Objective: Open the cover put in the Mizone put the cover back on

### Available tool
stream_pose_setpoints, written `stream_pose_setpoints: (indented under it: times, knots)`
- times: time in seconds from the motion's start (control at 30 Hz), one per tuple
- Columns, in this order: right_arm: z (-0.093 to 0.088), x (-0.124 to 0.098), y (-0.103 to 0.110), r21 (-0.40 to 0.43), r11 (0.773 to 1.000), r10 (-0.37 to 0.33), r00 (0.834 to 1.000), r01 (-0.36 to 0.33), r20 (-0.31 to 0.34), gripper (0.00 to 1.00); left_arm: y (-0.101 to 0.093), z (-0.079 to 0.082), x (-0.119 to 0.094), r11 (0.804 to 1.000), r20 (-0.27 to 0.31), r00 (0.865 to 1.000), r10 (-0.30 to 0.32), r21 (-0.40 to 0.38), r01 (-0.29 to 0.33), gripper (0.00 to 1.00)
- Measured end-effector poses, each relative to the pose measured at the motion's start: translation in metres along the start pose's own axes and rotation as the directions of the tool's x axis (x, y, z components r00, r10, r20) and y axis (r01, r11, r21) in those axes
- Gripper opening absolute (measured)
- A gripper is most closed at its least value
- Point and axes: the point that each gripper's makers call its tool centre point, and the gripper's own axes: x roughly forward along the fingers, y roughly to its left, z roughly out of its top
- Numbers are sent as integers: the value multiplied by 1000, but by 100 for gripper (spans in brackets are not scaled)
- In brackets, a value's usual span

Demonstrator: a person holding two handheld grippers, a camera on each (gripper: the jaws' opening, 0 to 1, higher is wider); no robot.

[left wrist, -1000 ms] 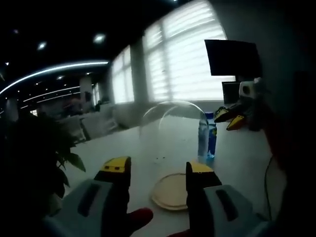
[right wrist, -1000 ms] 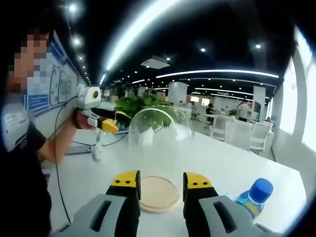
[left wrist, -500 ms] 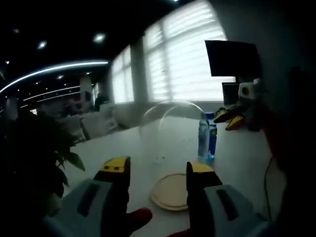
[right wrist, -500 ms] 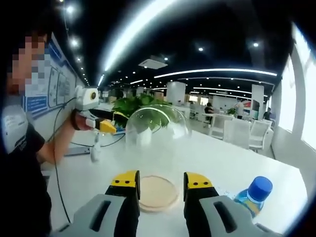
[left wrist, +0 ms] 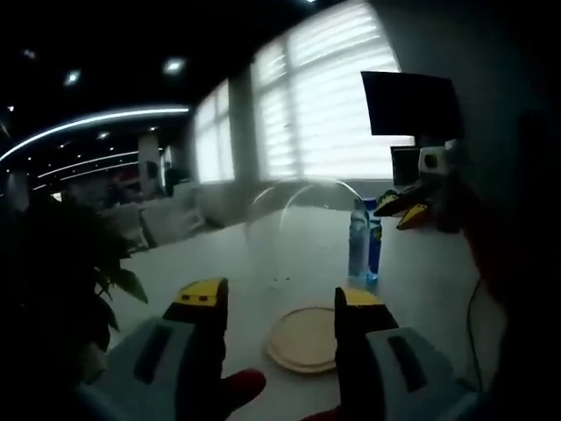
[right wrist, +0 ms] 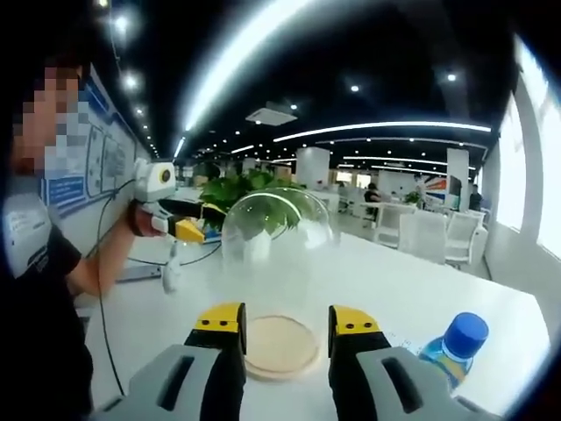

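Jaws of both grippers spread as before, glass cover point(right wrist: 277, 250) unmoved over wooden base point(right wrist: 280, 346), Mizone bottle point(right wrist: 452, 348) beside.

Clear glass cover point(right wrist: 276, 237), blue-capped Mizone point(right wrist: 451, 351), tan wooden base point(right wrist: 280, 346).

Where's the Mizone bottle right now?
In the right gripper view the Mizone bottle stands on the white table, low right, beside the glass dome on its wooden base.

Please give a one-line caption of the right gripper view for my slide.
Open right tool faces a glass dome on its wooden base; Mizone bottle stands at right, left tool held beyond.
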Motion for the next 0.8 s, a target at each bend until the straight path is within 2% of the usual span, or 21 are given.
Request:
stream_pose_setpoints:
  times: [0.47, 0.6, 0.8]
  knots:
    - [8, 0, 4, 17, 1000, 25, 999, -26, 35, 33, 5, -4, 2, 999, 10, 1000, -16, -30, 16, 44]
    - [9, 4, 4, 32, 999, 28, 999, -30, 46, 34, 3, -5, 5, 997, 15, 999, -39, -66, 40, 44]
    - [10, 10, 7, 38, 998, 39, 997, -41, 59, 35, -1, 1, 6, 993, 55, 995, -78, -87, 83, 42]
